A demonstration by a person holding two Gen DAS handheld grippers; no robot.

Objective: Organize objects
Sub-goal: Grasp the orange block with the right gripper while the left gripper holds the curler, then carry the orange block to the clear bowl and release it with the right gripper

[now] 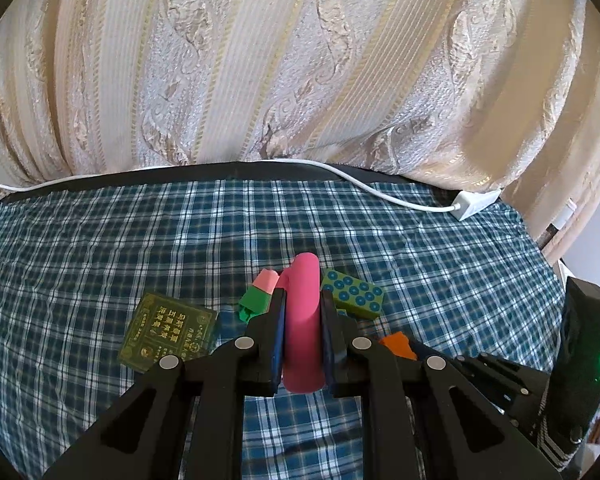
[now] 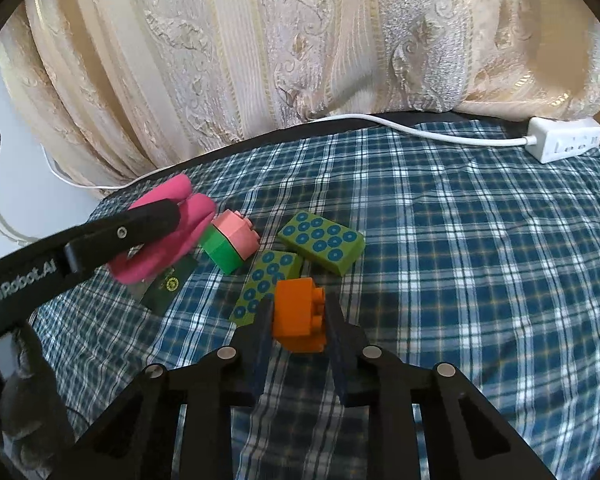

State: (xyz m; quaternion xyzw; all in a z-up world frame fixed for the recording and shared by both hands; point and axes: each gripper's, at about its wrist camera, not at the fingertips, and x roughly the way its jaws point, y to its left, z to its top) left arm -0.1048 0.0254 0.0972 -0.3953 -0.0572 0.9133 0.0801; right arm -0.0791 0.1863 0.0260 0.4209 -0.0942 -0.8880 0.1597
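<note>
Orange block [image 2: 298, 316], the item under the current step, sits between the pads of the right gripper [image 2: 299, 322], which is clamped on its two side faces. It appears low over the plaid cloth [image 2: 460, 280]; whether it still touches the cloth cannot be told. The landmark for all positions below is this orange block.

Left of the block, the left gripper [image 1: 302, 320] is clamped narrowly on a pink foam loop [image 1: 303, 320], held clear of the cloth.

Just behind the orange block, and partly hidden by it, lies a green dotted tile [image 2: 266, 286]. A second green dotted tile [image 2: 324, 244] lies behind that one, slightly to the right. Behind and to the left of the block sits a pink-and-green block [image 2: 230, 246], and a dark green printed card [image 2: 168, 286] lies flat under the pink loop.

Well behind the block and to the right, a white power strip [image 2: 564, 144] with its white cable [image 2: 440, 134] rests at the worktop edge, before the patterned curtain [image 2: 300, 40].

Procedure, as judged from this arrangement:
1. Confirm that both pads bear squarely on flat faces, not on the studs.
2. Lift straight up before any sideways travel, so that the near dotted tile is not dragged.
3. Keep the left gripper steady, well apart from the right gripper's path.
4. Avoid snagging the cloth.
</note>
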